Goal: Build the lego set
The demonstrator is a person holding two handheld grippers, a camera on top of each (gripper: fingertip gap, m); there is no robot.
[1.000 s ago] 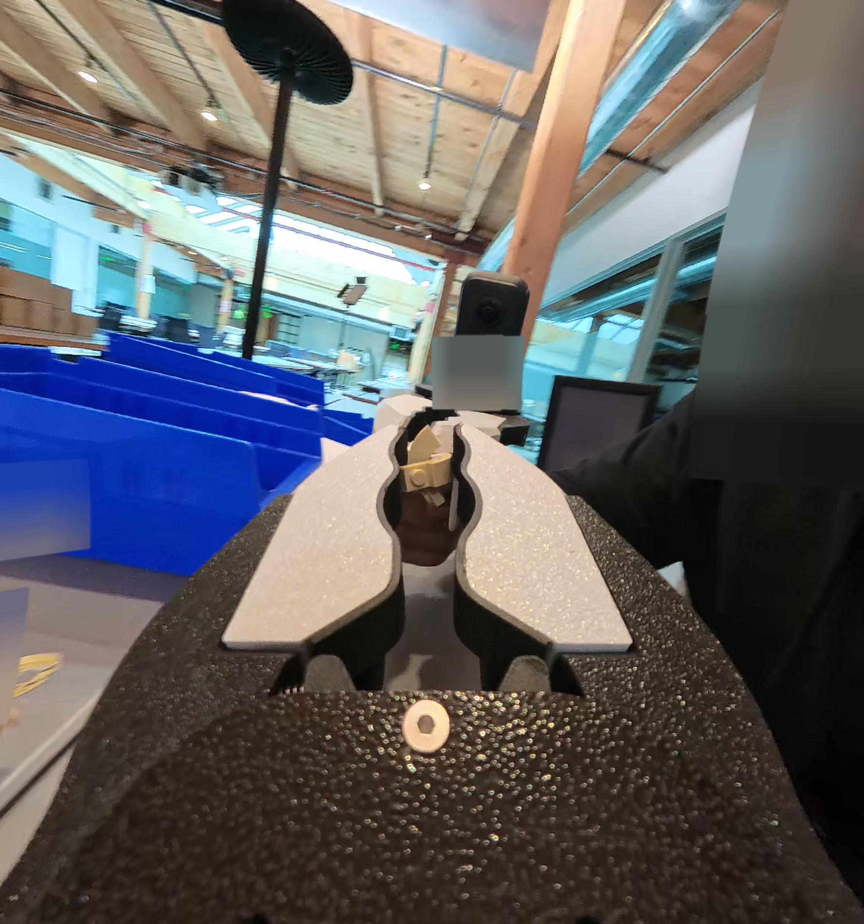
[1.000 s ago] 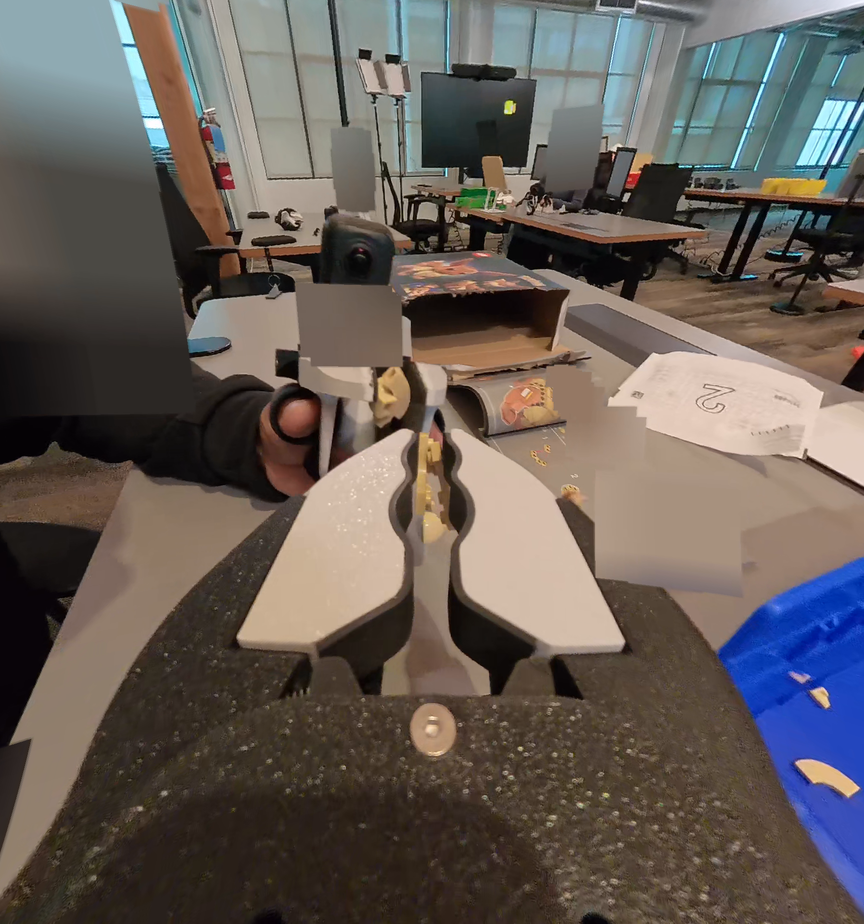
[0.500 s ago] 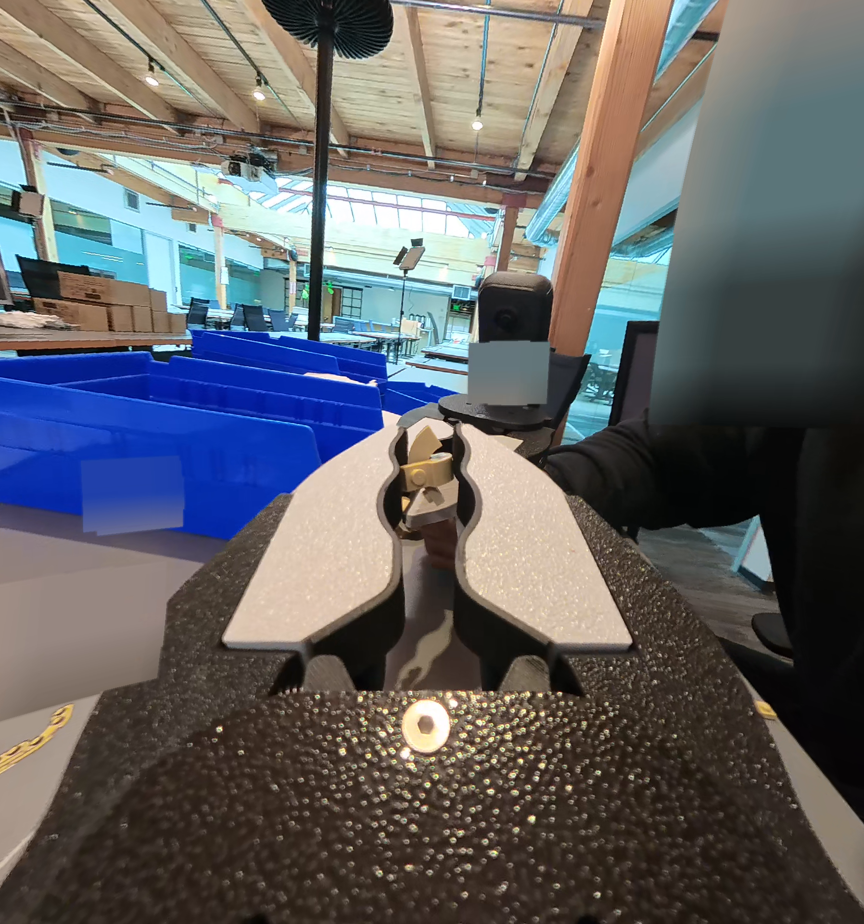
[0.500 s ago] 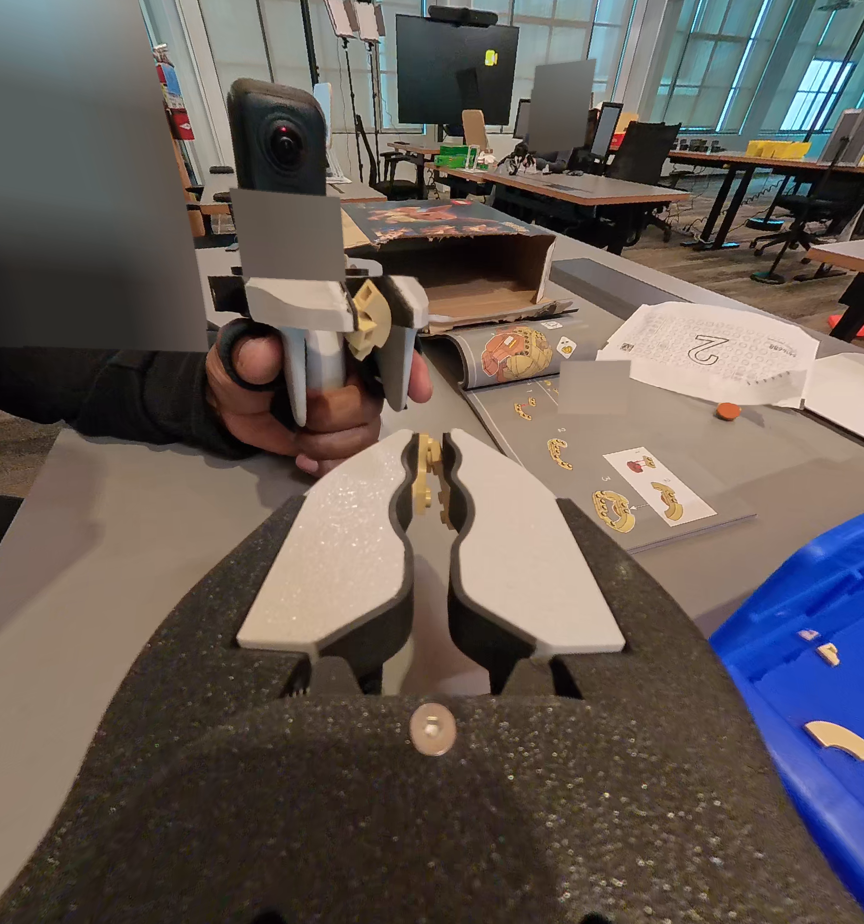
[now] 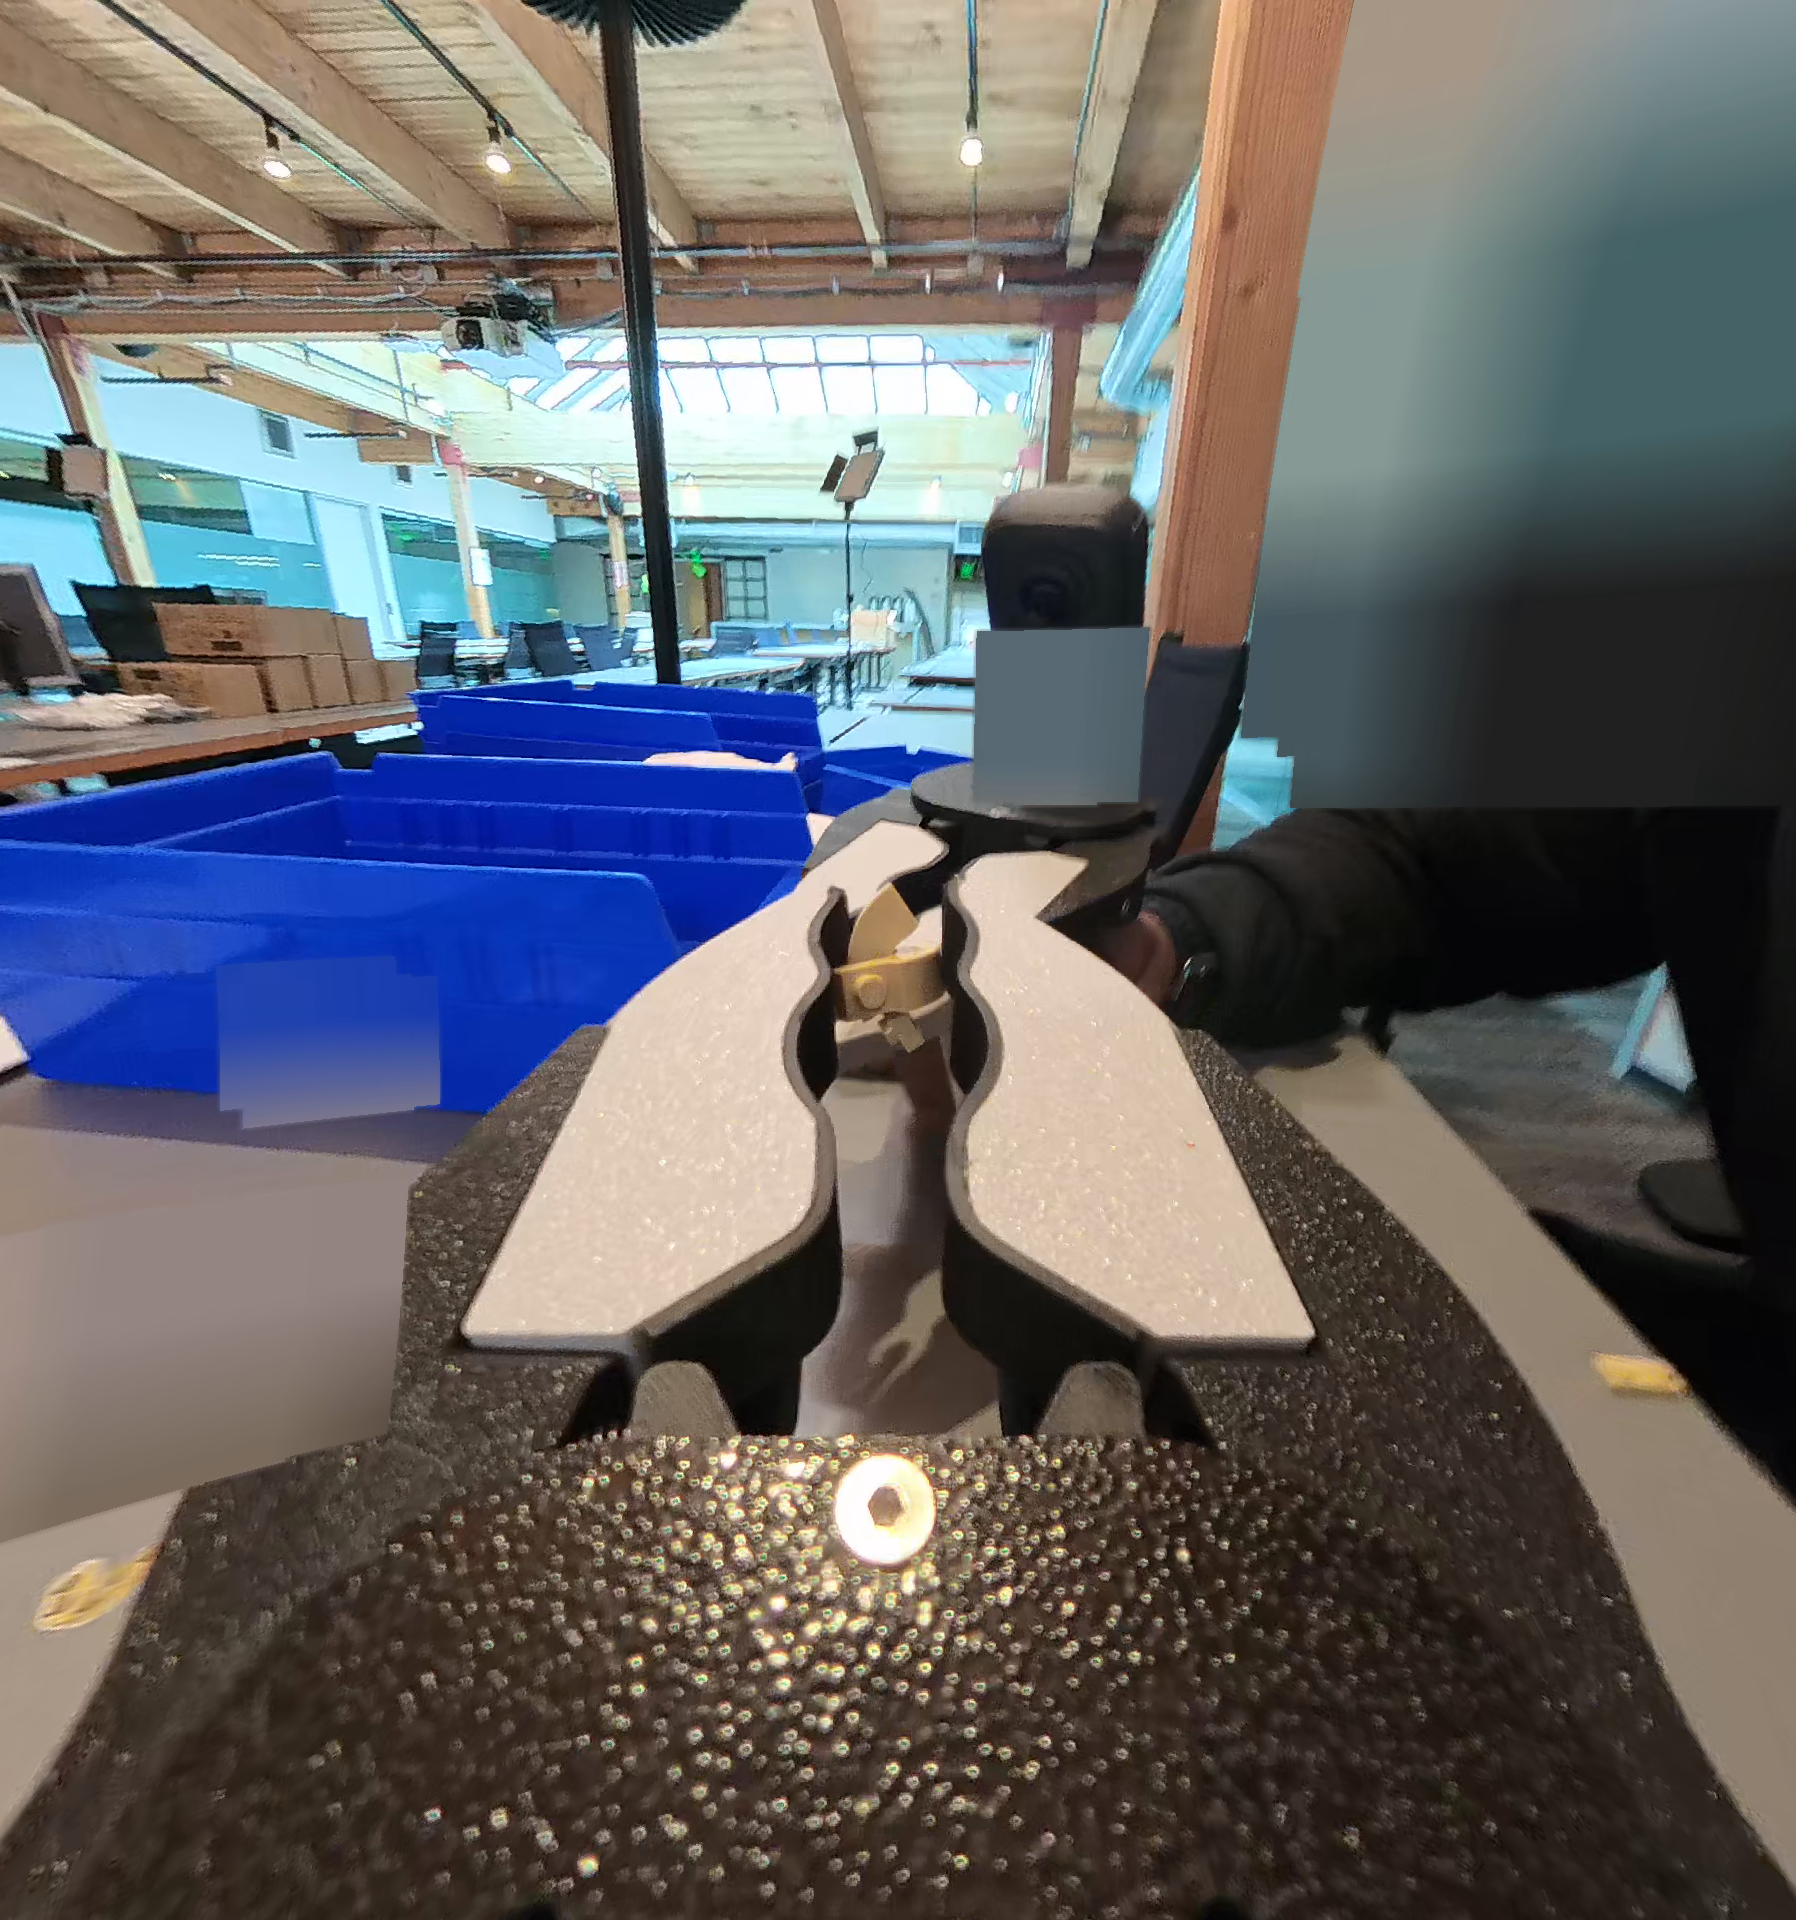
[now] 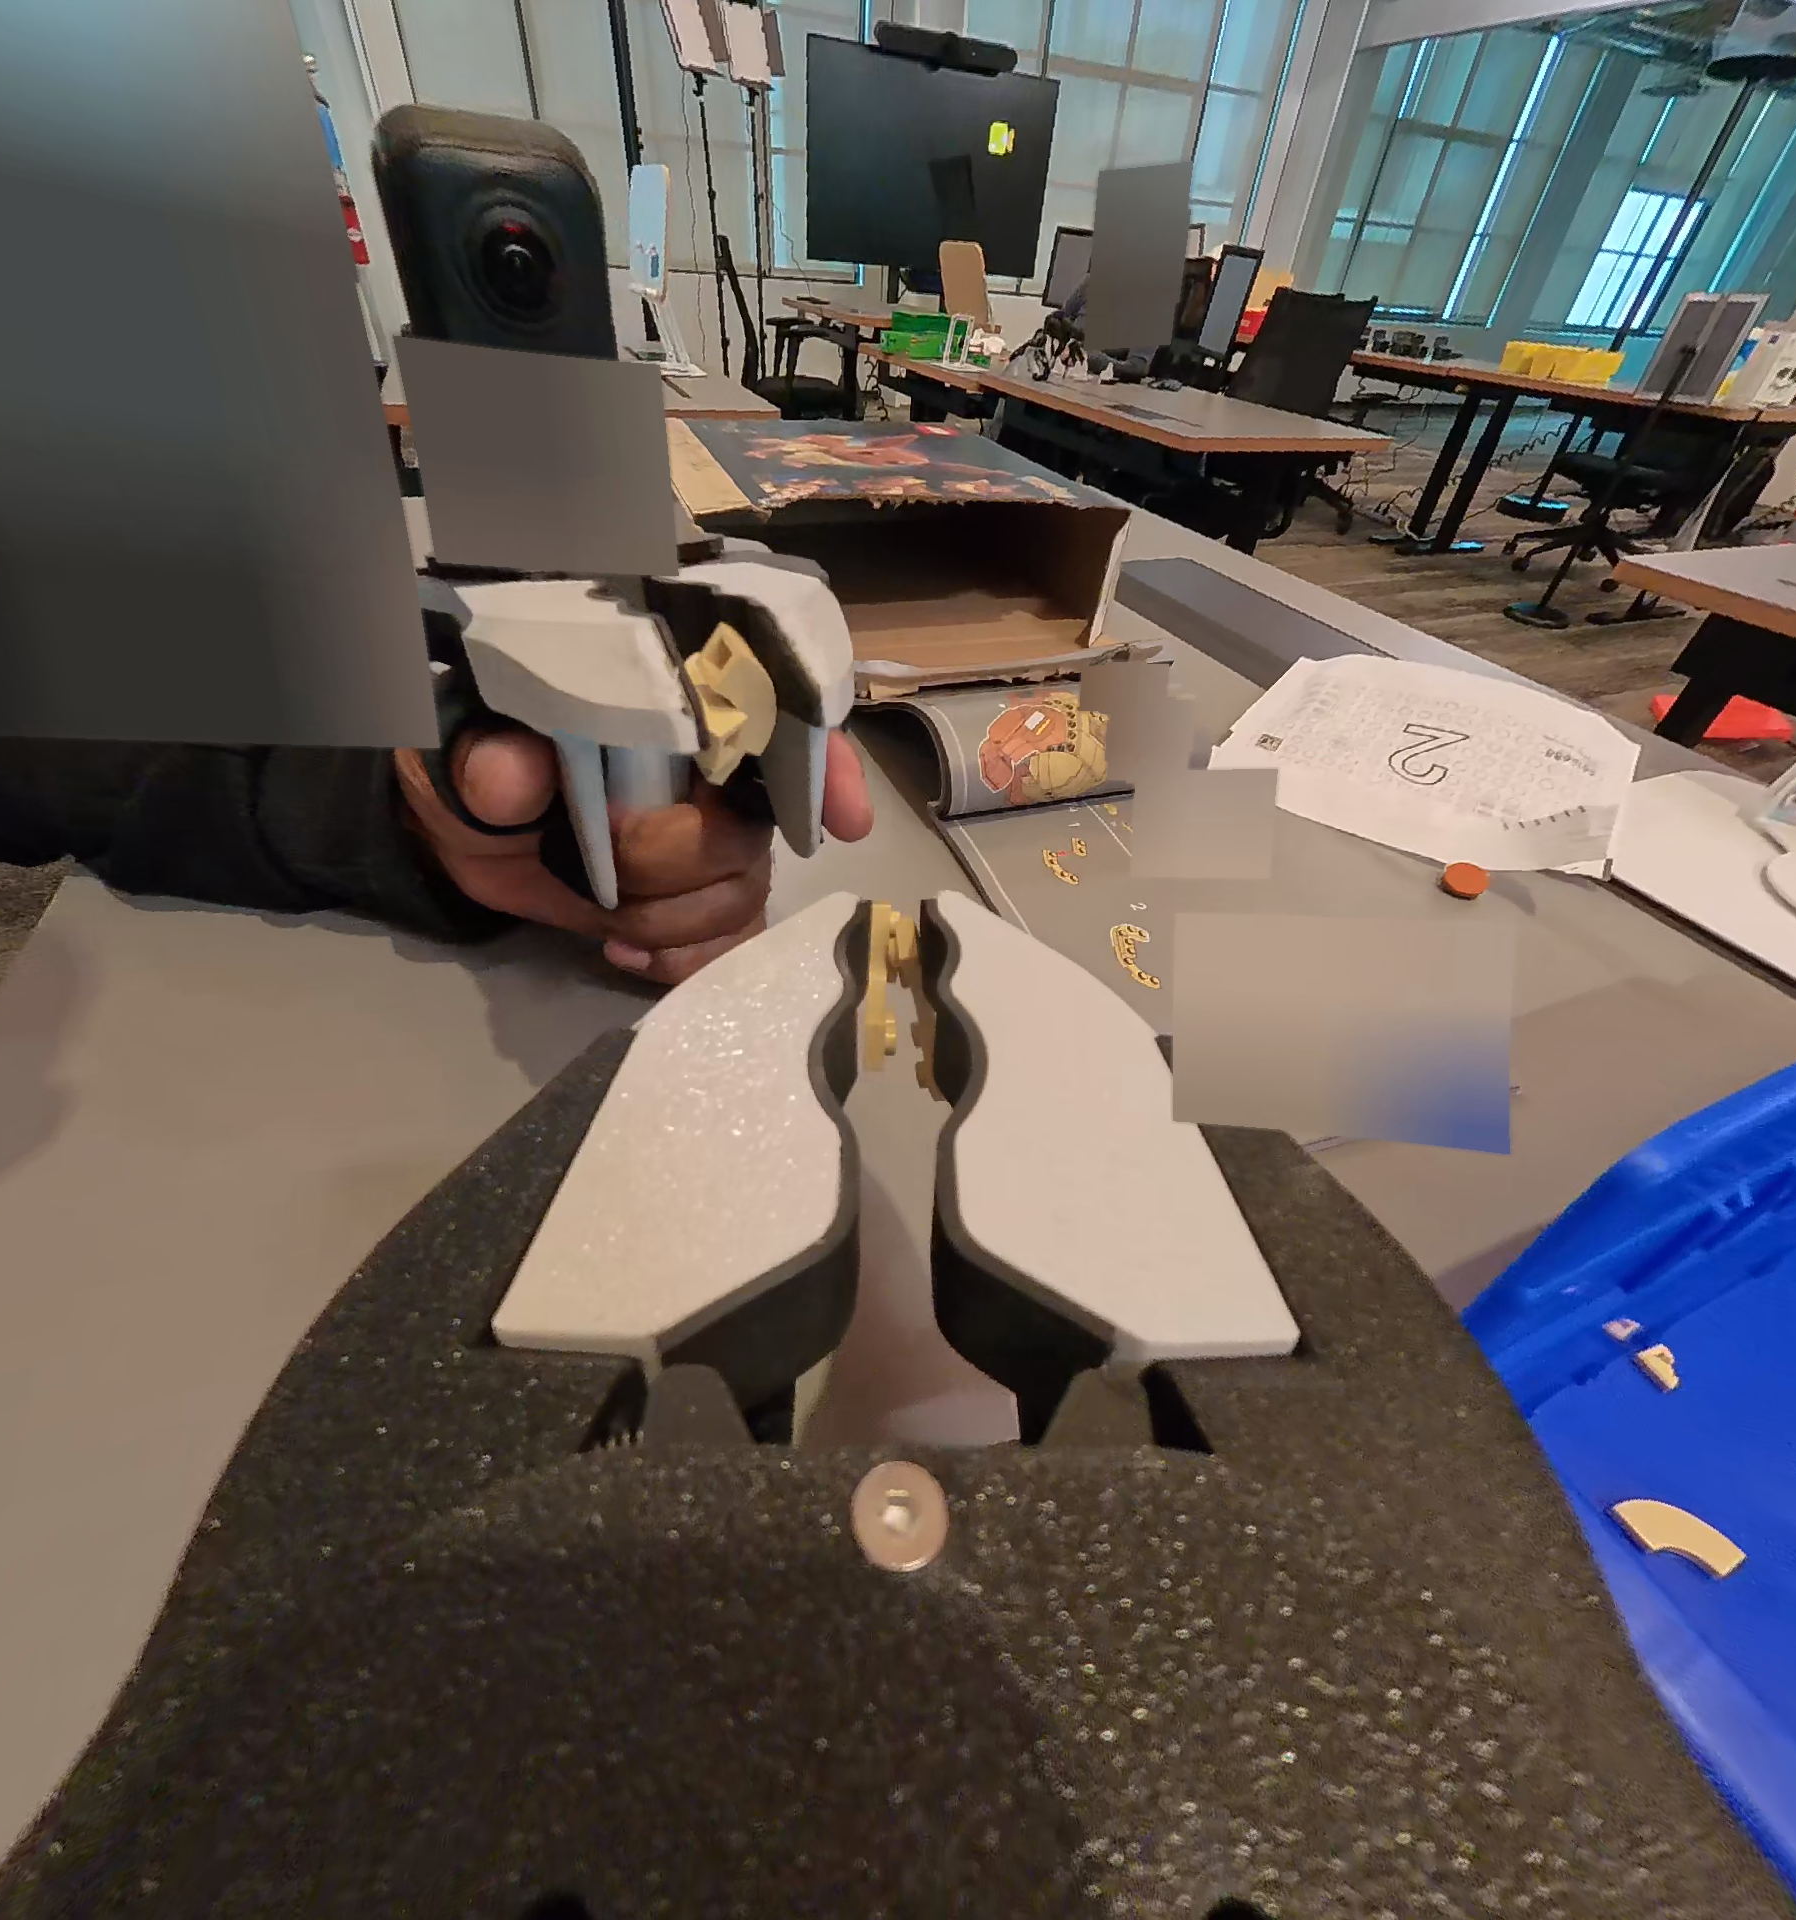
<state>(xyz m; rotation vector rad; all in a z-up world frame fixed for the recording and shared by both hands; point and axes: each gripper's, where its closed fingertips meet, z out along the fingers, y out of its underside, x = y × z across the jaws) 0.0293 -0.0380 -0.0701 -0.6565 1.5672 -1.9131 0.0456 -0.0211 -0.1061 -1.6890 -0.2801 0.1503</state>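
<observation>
My left gripper [image 5: 886, 987] is shut on a small tan brick piece [image 5: 878, 977] with a curved wedge sticking up from it. In the right wrist view the left gripper [image 6: 733, 707] shows at the upper left, held in a hand, with the tan brick piece [image 6: 730, 702] between its fingers. My right gripper [image 6: 899, 987] is shut on thin gold-tan brick plates [image 6: 886, 987] held on edge, above the grey table [image 6: 250, 1060]. The right gripper [image 5: 967, 862] shows just beyond my left fingertips in the left wrist view.
Blue bins [image 5: 333, 904] stand to the left in the left wrist view; one blue bin [image 6: 1704, 1403] with loose tan pieces is at the right in the right wrist view. An open instruction booklet [image 6: 1039, 790], a cardboard box [image 6: 935, 561] and a white sheet [image 6: 1424, 758] lie on the table.
The two grippers have moved apart; the left gripper now sits higher and farther left in the right wrist view. Both grasps have stayed the same.
</observation>
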